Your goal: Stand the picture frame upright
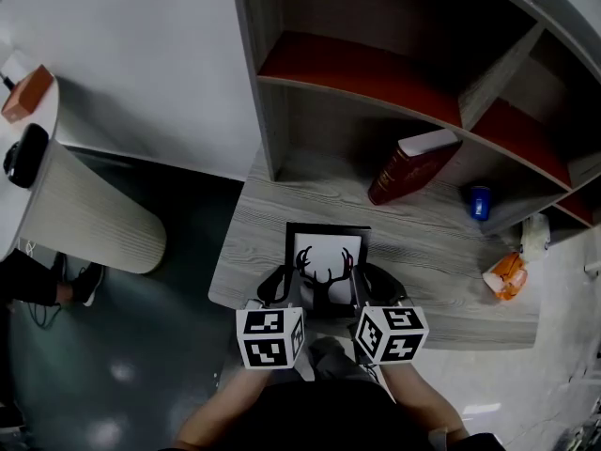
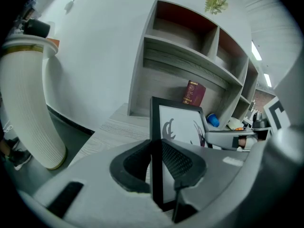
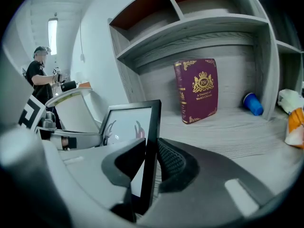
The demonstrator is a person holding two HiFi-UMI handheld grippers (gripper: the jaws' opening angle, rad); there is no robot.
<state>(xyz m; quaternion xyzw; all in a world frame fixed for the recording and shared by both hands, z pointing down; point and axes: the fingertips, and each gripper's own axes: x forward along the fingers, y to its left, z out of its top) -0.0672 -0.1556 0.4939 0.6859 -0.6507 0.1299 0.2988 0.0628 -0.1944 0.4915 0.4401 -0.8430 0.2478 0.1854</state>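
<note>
Jaws of the left gripper (image 2: 156,165) and right gripper (image 3: 148,164) clamp the picture frame (image 1: 327,269) by its left and right side edges, probably to keep it from twisting as it stands raised over the near part of the wooden surface (image 1: 432,252).
</note>
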